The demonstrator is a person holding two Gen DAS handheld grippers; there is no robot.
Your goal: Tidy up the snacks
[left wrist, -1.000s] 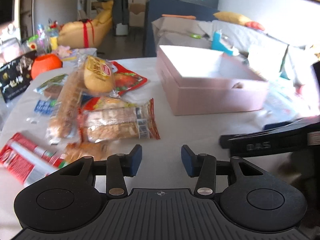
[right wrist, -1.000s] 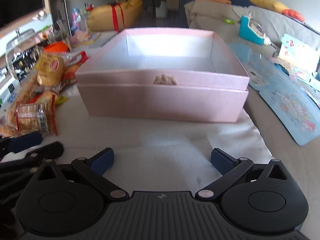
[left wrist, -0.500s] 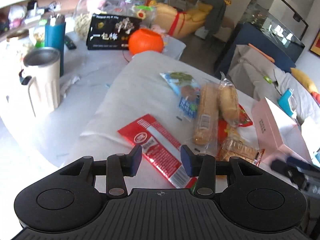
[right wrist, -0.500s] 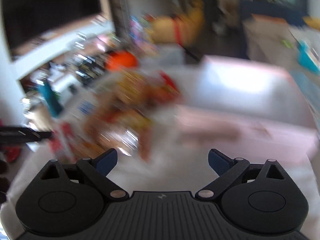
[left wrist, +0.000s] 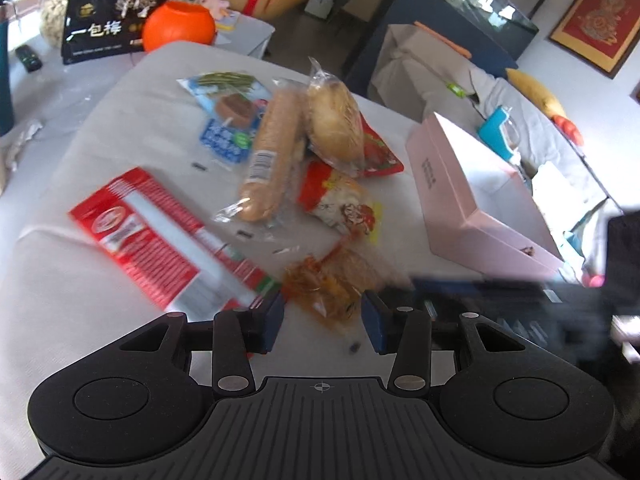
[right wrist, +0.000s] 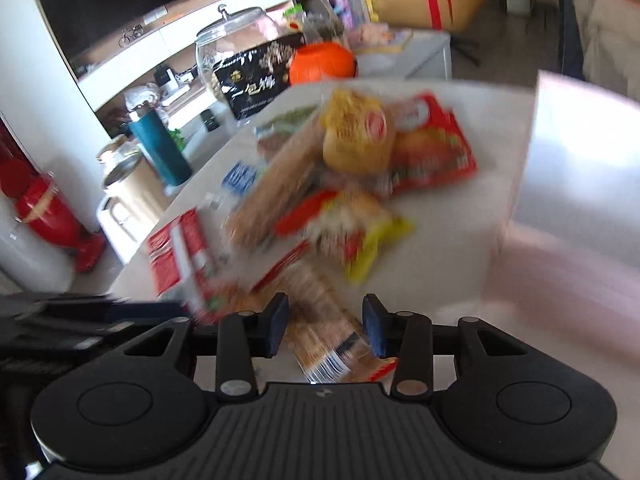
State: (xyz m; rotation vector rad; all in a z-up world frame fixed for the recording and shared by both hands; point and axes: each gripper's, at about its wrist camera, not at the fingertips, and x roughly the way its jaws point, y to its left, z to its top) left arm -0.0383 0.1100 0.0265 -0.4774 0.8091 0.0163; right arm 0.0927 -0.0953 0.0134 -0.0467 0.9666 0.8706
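Note:
Several wrapped snacks lie in a heap on the white table. In the left wrist view I see a red flat packet (left wrist: 160, 240), a long bread stick (left wrist: 272, 160), a round bun (left wrist: 336, 120) and an orange crinkled packet (left wrist: 332, 284). My left gripper (left wrist: 322, 322) is open, its jaws on either side of the orange packet's near end. The open pink box (left wrist: 480, 200) stands to the right. In the blurred right wrist view, my right gripper (right wrist: 324, 328) is open around a clear cracker packet (right wrist: 324, 324); contact is unclear.
An orange pumpkin-shaped bowl (left wrist: 178, 24) and a black gift box (left wrist: 108, 20) stand at the table's far left. A teal bottle (right wrist: 160, 148) and a mug (right wrist: 124, 184) sit on the side counter. The right gripper's body (left wrist: 520, 300) shows blurred by the pink box.
Both grippers swung left from the pink box to the snack heap. The right jaws narrowed from wide open and now straddle the cracker packet. The left gripper moved over the orange packet.

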